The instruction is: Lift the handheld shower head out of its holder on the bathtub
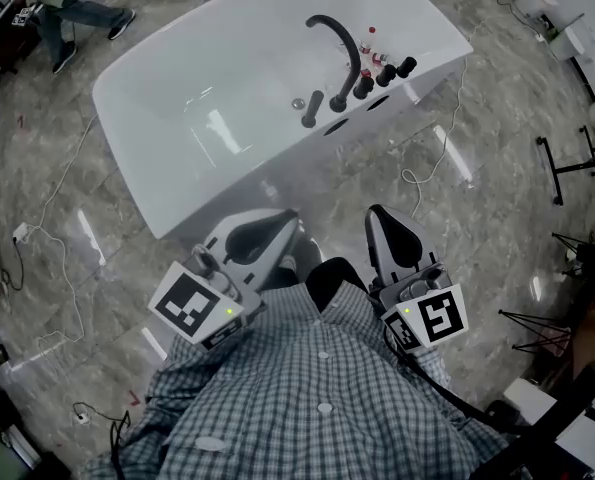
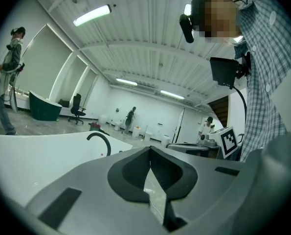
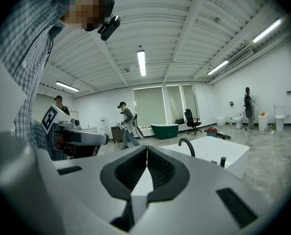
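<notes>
Nearest, bottom centre of the head view: left claw (image 1: 277,230) and right claw (image 1: 385,218) sit close against the checked shirt (image 1: 307,398). Both are pinched fully together, and each gripper view shows the ribbed dark pads meeting with nothing between them. Next out is the glossy veined stone floor (image 1: 457,208), with a thin white cable (image 1: 417,178) looping across it; a likely snag underfoot. Beyond, upper centre: the white bathtub (image 1: 177,183), smooth, rounded and shiny. Along its right-hand rim runs a row of matte black fittings. The handheld shower head (image 1: 312,109), a slim cylinder leaning in its holder, is leftmost; beside it the arched spout (image 1: 332,38), then stubby knobs (image 1: 385,73). Judgement: this is the approach, both claws well apart from the fittings. Do it with one claw, spread before arrival. Come at the handle side-on, clear of the spout. Squeeze firmly, as round and smooth will slip. Draw along the handle's own lean rather than prying.
</notes>
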Demonstrator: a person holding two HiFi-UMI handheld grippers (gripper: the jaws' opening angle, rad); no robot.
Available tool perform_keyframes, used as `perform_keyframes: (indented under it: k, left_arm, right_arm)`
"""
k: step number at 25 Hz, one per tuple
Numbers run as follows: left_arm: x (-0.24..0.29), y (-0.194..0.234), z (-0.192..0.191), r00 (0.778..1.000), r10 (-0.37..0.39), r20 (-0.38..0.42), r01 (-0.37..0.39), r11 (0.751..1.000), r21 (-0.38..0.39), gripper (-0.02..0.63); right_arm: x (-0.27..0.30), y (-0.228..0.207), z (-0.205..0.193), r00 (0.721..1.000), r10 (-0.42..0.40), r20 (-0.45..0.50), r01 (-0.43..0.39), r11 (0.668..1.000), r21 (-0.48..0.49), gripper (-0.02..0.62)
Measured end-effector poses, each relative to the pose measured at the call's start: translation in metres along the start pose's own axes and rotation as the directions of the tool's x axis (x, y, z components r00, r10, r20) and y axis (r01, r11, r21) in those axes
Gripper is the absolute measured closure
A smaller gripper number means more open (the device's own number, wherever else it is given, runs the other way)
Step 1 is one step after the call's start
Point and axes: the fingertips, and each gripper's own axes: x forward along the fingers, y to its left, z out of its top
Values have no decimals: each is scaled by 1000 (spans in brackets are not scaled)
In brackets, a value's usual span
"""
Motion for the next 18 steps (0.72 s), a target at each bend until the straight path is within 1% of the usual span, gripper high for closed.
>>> perform_keyframes:
  k: [4,6,13,18]
  left_arm:
    - [10,10,3,1000,-24,20,24,1000,-6,597]
    - [16,16,2,1000,-21,20,21,1000,-10,597]
    - [47,44,2,999,31,6,-31,999,-42,597]
    - [88,75,12,998,65,5,-65,996,-57,597]
  right_arm:
    - [11,-11,-1,1000,-10,-17,10,1000,10,578]
    - [17,-19,-3,1000,-8,-26,8,1000,14,578]
    - [49,-52,-8,999,29,-38,-28,999,39,578]
    - [84,-88,0,995,89,-53,-87,996,27,578]
